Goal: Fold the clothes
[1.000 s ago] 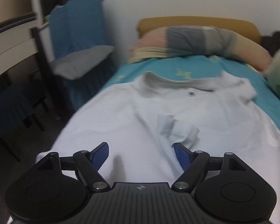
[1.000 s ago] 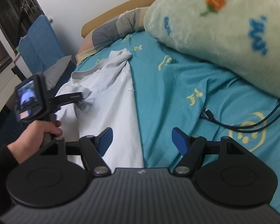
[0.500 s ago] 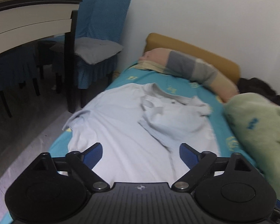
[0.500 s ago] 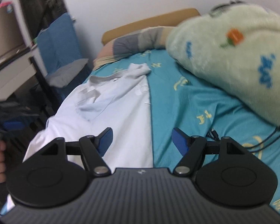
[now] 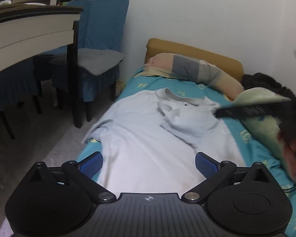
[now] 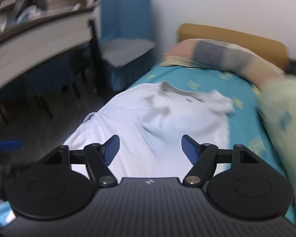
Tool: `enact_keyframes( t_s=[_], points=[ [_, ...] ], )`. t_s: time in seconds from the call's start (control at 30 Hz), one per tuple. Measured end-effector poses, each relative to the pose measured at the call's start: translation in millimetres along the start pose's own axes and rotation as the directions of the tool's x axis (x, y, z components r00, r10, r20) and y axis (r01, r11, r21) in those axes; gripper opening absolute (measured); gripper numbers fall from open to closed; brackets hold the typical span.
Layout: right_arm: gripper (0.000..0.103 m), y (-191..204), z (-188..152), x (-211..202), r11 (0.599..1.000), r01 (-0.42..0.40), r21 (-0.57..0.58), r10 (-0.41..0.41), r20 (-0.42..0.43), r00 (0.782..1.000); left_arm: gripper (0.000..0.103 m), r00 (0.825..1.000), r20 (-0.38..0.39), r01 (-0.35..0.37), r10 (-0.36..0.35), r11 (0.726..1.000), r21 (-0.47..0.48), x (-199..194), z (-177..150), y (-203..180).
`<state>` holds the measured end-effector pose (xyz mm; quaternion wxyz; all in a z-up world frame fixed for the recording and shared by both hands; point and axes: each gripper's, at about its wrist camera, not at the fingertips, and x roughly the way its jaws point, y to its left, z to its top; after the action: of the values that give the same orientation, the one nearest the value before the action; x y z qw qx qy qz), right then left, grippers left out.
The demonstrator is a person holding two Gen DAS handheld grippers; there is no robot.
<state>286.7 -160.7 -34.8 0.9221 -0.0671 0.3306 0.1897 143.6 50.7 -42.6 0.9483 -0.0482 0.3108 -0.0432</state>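
Pale shirt (image 5: 148, 138) lies flat on the bed (image 5: 246, 138), long axis running away from me, collar far, hem nearest. Left gripper (image 5: 149, 163) and right gripper (image 6: 150, 147) hover over the hem end, fingers spread, empty. Left sits nearer the unfolded sleeve (image 5: 96, 130).

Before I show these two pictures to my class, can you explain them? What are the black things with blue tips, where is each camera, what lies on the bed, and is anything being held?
There is no robot here. A person holds a hand tool in each hand, each with two blue-padded fingers and a camera looking along them. One picture comes from the left gripper, the other, blurrier one from the right gripper. Both stand open and hold nothing. On the bed's teal sheet lies a pale polo shirt, collar towards the striped pillow, one sleeve already folded across the chest, the other hanging over the bed's edge. A green blanket lies alongside. A table and blue-covered chair stand beside the bed.
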Motion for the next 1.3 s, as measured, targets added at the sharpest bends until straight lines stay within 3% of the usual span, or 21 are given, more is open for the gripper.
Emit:
enact_keyframes(
  t_s=[0.1, 0.27, 0.4, 0.53, 0.63, 0.7, 0.77, 0.83, 0.93, 1.0, 1.07, 1.13, 1.23, 1.3],
  points=[
    [0.071, 42, 39, 71, 0.989, -0.059, -0.134, 0.051, -0.059, 0.997, 0.101, 1.000, -0.007, -0.013, 0.012, 1.000, -0.018, 20, 0, 22],
    [0.070, 133, 73, 201, 0.917, -0.223, -0.330, 0.149, -0.235, 0.960, 0.100, 0.995, -0.102, -0.043, 0.020, 0.972, -0.230, 61, -12, 81],
    [0.070, 207, 70, 282, 0.805, -0.328, -0.494, 0.150, -0.366, 0.918, 0.099, 0.990, -0.131, -0.095, 0.054, 0.939, -0.330, 83, -22, 115],
    [0.070, 257, 49, 332, 0.684, -0.380, -0.623, 0.074, -0.458, 0.886, 0.099, 0.988, -0.137, -0.115, 0.069, 0.926, -0.360, 95, -29, 132],
    [0.059, 272, 35, 352, 0.616, -0.380, -0.690, -0.004, -0.486, 0.874, 0.097, 0.983, -0.167, -0.136, 0.076, 0.913, -0.384, 104, -32, 138],
    [0.028, 275, 32, 358, 0.606, -0.358, -0.711, -0.039, -0.476, 0.879, 0.097, 0.985, -0.164, -0.124, 0.061, 0.906, -0.405, 105, -32, 139],
    [0.009, 273, 34, 352, 0.611, -0.335, -0.717, -0.028, -0.443, 0.896, 0.097, 0.987, -0.150, -0.120, 0.062, 0.902, -0.415, 102, -32, 140],
    [0.009, 264, 43, 330, 0.632, -0.284, -0.721, 0.018, -0.352, 0.936, 0.097, 0.991, -0.114, -0.111, 0.068, 0.895, -0.432, 97, -31, 140],
    [0.008, 241, 67, 286, 0.718, -0.182, -0.672, 0.086, -0.173, 0.981, 0.097, 0.997, -0.045, -0.070, 0.055, 0.877, -0.475, 83, -28, 142],
    [0.008, 219, 83, 251, 0.794, -0.093, -0.601, 0.094, -0.031, 0.995, 0.097, 0.998, -0.013, -0.055, 0.056, 0.871, -0.488, 74, -27, 140],
    [0.008, 188, 93, 214, 0.875, -0.002, -0.484, 0.063, 0.109, 0.992, 0.097, 0.998, 0.004, -0.048, 0.057, 0.876, -0.480, 67, -24, 136],
    [0.008, 150, 94, 180, 0.941, 0.076, -0.330, -0.001, 0.219, 0.976, 0.097, 0.999, 0.013, -0.023, 0.033, 0.884, -0.467, 63, -21, 130],
    [0.008, 87, 76, 143, 0.978, 0.182, -0.102, -0.142, 0.316, 0.938, 0.097, 1.000, 0.016, 0.013, -0.007, 0.900, -0.435, 61, -18, 118],
    [0.008, 40, 55, 131, 0.968, 0.242, 0.073, -0.252, 0.314, 0.915, 0.097, 0.999, 0.016, 0.040, -0.036, 0.910, -0.413, 61, -18, 109]
  ],
)
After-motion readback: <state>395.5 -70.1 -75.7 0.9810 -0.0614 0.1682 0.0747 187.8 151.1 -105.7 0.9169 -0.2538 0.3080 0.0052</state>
